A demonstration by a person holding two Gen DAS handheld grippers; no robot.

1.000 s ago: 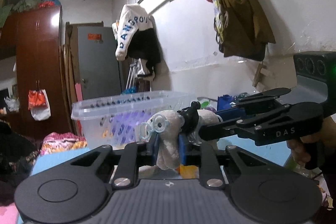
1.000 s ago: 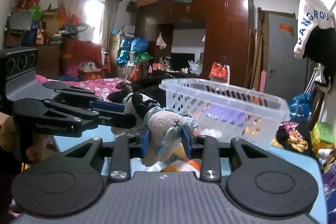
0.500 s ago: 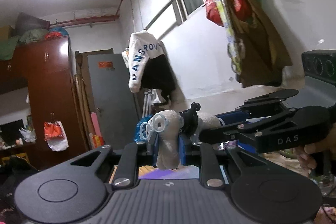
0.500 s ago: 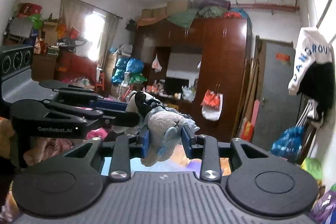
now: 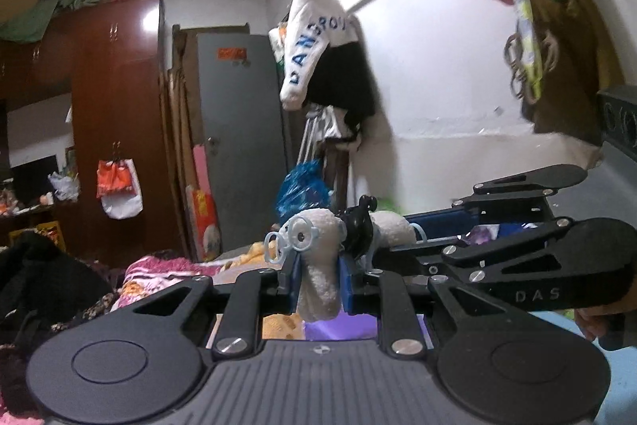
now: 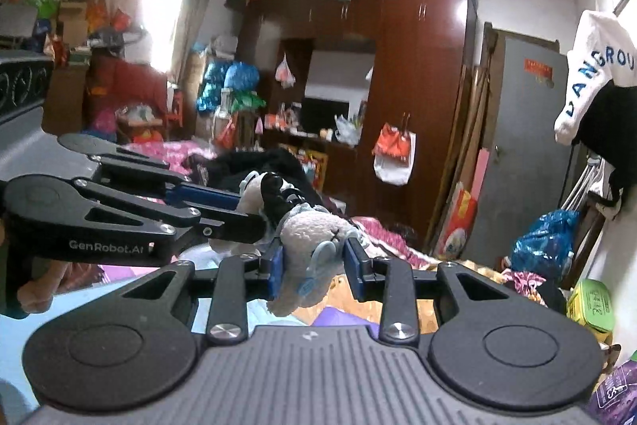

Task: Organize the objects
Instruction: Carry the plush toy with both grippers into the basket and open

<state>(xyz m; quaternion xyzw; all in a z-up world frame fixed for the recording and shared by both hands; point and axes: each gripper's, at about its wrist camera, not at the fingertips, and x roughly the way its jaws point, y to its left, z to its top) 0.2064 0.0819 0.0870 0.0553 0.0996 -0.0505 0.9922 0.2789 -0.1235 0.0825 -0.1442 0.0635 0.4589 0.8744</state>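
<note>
Between the blue pads of the left gripper [image 5: 318, 279], one end of a grey plush toy [image 5: 318, 261] is sitting clamped, pale blue plastic glasses [image 5: 288, 241] hanging off its left side. The right gripper [image 6: 314, 265] is pinching the other end of the same plush toy [image 6: 308, 245], jaws closed on it, so both grippers are holding it in the air at once. In the left wrist view the right gripper [image 5: 398, 245] is reaching in from the right side, crossing close in front. In the right wrist view the left gripper [image 6: 254, 214] is coming in from the left the same way. Below the toy, a purple patch and a light blue table [image 6: 119, 305] edge are showing. Further out, a bed with a pink floral blanket [image 5: 159, 269] is lying behind, a dark wooden wardrobe [image 6: 418, 86] and a grey door [image 5: 243, 138] are standing at the back wall, and a white hoodie [image 5: 314, 42] is hanging on the wall rail.
</note>
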